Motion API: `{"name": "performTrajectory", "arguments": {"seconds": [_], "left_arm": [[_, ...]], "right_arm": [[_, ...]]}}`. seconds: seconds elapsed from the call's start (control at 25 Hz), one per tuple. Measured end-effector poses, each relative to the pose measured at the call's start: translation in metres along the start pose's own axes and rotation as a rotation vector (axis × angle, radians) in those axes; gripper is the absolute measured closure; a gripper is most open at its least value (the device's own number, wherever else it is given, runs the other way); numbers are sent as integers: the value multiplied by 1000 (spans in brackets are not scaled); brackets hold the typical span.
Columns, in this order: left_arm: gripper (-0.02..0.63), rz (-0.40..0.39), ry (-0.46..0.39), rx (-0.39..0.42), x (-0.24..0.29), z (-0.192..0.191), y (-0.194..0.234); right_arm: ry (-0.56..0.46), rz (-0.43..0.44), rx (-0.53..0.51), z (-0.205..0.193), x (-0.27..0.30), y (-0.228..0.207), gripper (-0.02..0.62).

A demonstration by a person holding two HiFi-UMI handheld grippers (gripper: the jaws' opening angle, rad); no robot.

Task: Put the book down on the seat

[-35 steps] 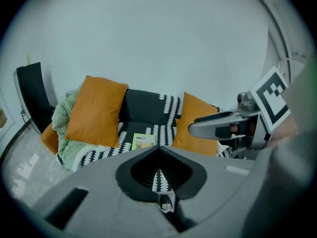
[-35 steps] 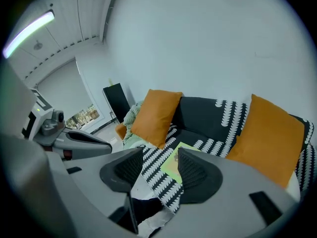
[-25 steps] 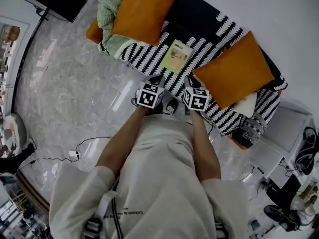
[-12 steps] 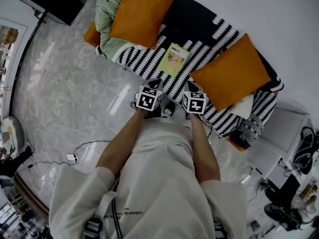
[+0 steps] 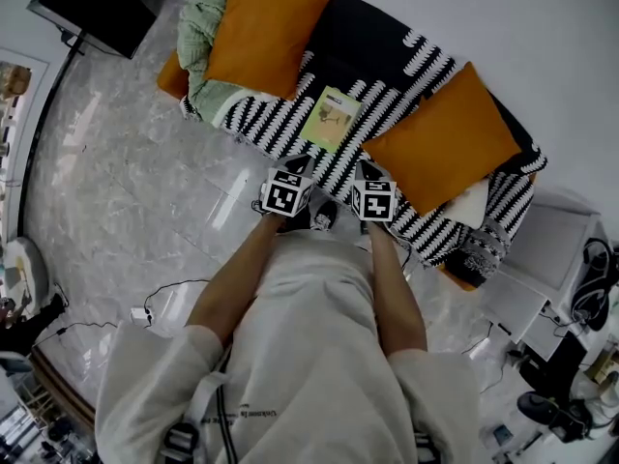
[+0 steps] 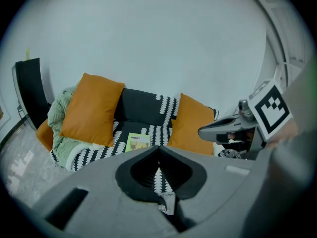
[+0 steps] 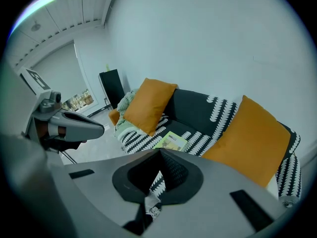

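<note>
Person's in a loose cream t-shirt (image 5: 311, 346) with short, wide sleeves (image 5: 145, 361). There's a tiny line of dark print (image 5: 253, 414) low on the front and a dark strap (image 5: 206, 406) with a buckle next to it. The left gripper (image 5: 301, 165) and right gripper (image 5: 367, 168) are grey, each with a black-and-white marker cube (image 5: 284, 197).

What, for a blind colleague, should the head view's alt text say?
A book lies on a striped sofa seat between two orange cushions. The person standing before it holds a shut, empty left hand-held gripper and right hand-held gripper short of it.
</note>
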State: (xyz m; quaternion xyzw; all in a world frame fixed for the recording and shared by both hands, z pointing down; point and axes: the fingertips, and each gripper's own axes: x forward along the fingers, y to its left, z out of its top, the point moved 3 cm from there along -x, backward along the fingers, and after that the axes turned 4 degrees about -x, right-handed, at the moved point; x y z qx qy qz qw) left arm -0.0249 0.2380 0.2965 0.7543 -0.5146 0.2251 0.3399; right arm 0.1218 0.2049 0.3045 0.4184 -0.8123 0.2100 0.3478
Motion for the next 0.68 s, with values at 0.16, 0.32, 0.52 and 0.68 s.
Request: {"name": "performTrajectory", "arguments": {"seconds": [0.16,0.32,0.52,0.68], "left_arm": [[597,10,-9,-17,-1,4,3],[597,11,-9,-19,0,4,4],[597,4,-6,-3,1,4,1],[597,3,-2,-7,0,4,1]], "right_arm": [[1,1,-4,1,-2,-1,591],[1,5,-17,1,0,0,591],[-2,2,-15,3,-1,-1,591],[-6,0,-24,4,-3,2,590]]}}
